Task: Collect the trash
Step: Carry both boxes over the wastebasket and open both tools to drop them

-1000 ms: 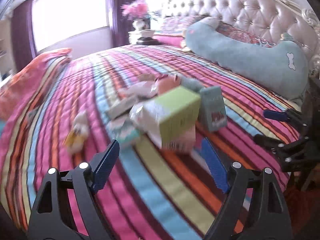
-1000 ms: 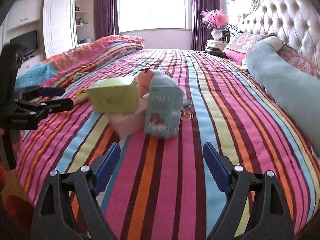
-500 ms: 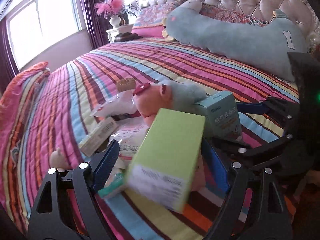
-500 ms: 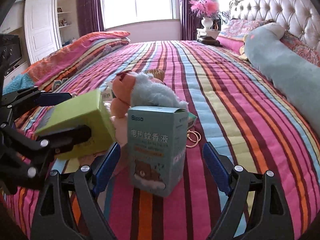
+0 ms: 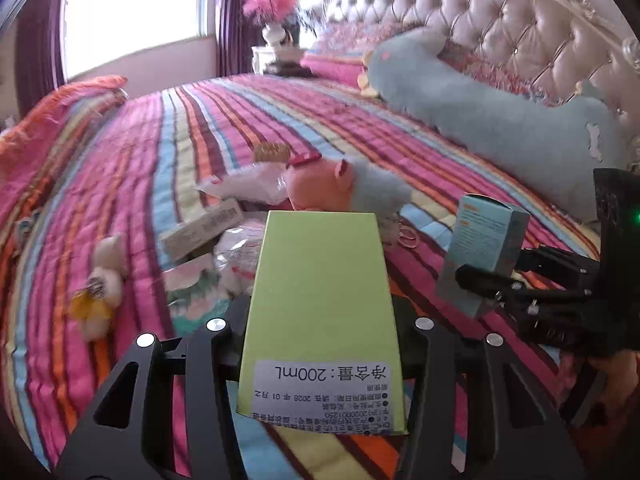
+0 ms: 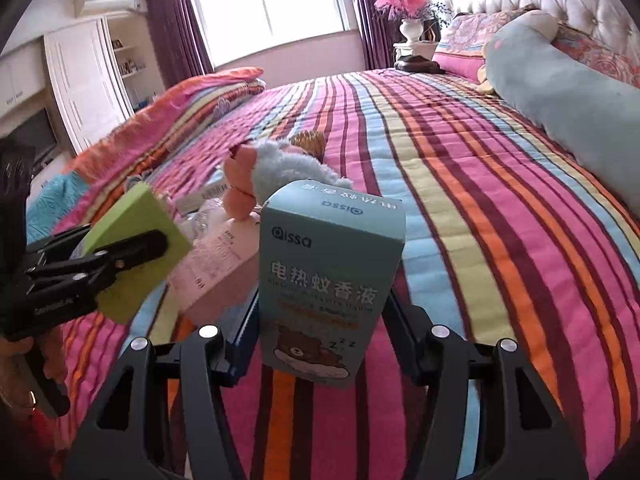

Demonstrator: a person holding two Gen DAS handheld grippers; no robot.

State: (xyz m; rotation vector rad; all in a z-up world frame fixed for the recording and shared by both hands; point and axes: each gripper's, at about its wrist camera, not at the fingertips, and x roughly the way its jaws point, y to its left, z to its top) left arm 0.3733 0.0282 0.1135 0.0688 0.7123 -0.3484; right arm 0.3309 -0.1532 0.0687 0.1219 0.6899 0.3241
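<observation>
Pinching a green box (image 5: 320,312) above the striped bedspread (image 5: 192,128), the left gripper (image 5: 320,320) is clamped; the right gripper (image 6: 320,312) squeezes a teal carton (image 6: 328,276). Beyond lie wrappers (image 5: 248,184) and a plush pig (image 5: 324,184).

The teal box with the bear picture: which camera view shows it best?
The right wrist view. There the teal box fills the centre between the right gripper jaws, its printed front and bear picture readable. The left wrist view shows only a small, angled side of it at the right edge.
</observation>
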